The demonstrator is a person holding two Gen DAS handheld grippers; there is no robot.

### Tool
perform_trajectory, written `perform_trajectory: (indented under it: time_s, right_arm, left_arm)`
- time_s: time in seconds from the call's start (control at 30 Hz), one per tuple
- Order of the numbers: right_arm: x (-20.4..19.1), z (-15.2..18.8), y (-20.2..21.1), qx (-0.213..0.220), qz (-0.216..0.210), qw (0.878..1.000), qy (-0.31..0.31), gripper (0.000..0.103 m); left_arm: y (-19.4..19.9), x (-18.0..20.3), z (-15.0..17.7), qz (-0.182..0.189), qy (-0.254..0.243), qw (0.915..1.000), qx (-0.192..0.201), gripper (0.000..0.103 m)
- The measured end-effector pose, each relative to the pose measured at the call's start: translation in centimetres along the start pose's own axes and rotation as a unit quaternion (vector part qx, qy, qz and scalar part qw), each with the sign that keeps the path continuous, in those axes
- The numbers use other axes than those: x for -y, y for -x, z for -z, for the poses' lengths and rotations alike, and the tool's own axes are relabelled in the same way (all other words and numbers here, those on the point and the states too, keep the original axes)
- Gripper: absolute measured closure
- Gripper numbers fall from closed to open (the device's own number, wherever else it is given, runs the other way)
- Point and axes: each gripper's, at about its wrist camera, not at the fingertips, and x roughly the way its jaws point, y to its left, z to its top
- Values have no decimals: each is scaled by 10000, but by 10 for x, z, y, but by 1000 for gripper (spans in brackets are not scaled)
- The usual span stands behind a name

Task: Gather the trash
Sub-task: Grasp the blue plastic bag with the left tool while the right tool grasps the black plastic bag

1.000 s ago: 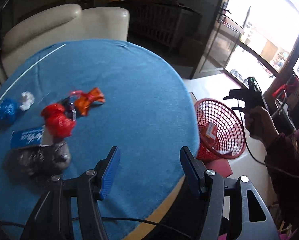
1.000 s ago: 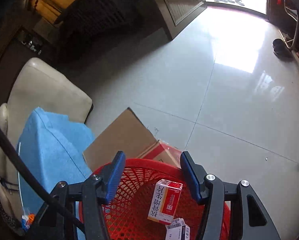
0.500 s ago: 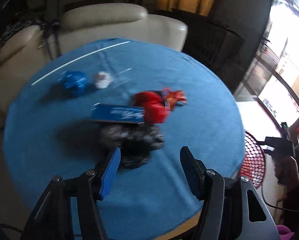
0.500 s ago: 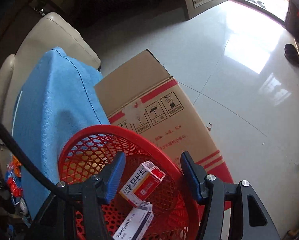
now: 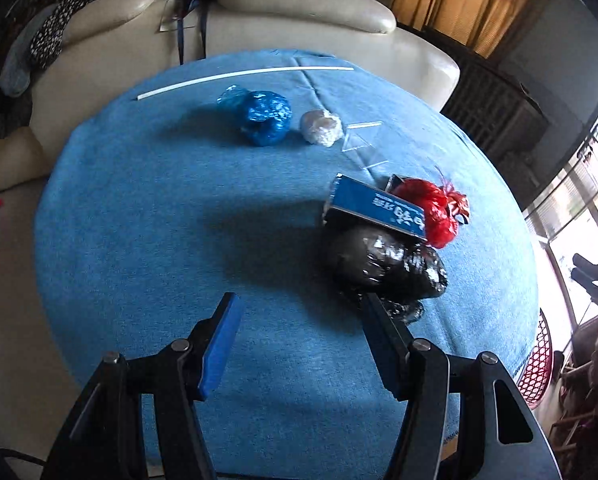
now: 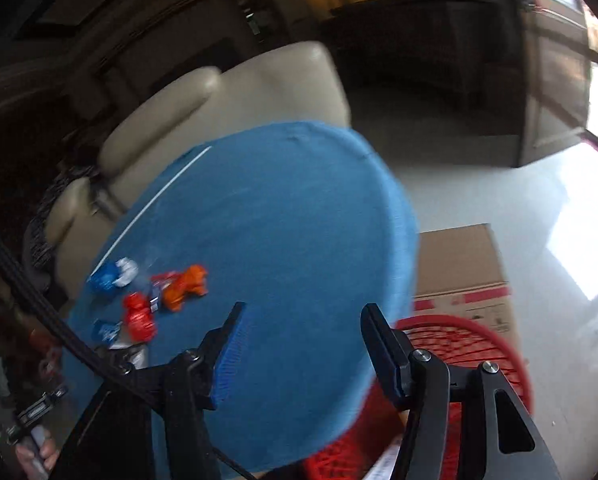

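Observation:
Trash lies on a round table with a blue cloth (image 5: 171, 216): a crumpled black bag (image 5: 383, 264), a blue carton (image 5: 375, 206) leaning on it, a red wrapper (image 5: 435, 208), a blue foil ball (image 5: 265, 116) and a white wad (image 5: 321, 127). My left gripper (image 5: 299, 320) is open and empty, just above the cloth, its right finger beside the black bag. My right gripper (image 6: 301, 332) is open and empty over the table's edge, above a red mesh basket (image 6: 479, 344). The right wrist view also shows an orange wrapper (image 6: 185, 286) and the red wrapper (image 6: 139, 318).
A cream sofa (image 5: 299, 20) stands behind the table. A cardboard box (image 6: 459, 268) lies on the tiled floor beside the basket. A thin white strip (image 5: 243, 76) lies at the cloth's far side. The basket (image 5: 537, 364) sits at the table's right.
My left gripper has swung left across the table and closed in on the black bag. My right gripper has lifted from the basket and turned toward the table.

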Motion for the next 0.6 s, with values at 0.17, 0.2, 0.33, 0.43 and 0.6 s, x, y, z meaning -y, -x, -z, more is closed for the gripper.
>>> perform_trajectory:
  time_s: [0.17, 0.2, 0.33, 0.43, 0.6]
  right_arm:
    - [-101, 17, -65, -864, -949, 9854, 1117, 42]
    - [-114, 23, -77, -1016, -1101, 9800, 1308, 42]
    - [-170, 58, -114, -1424, -1440, 9536, 2228, 42]
    - [-195, 66, -136, -1566, -1507, 9418, 2564, 42]
    - [-222, 74, -152, -1694, -1609, 9236, 3039, 41]
  left_arm:
    - [-2, -28, -9, -226, 113, 9997, 13, 40]
    - [-4, -36, -14, -254, 166, 9995, 13, 40]
    - [-15, -69, -50, -429, 372, 9984, 33, 40]
    - [-27, -83, -88, -576, 392, 9975, 94, 40]
    - [-59, -84, -154, -256, 479, 9985, 59, 40]
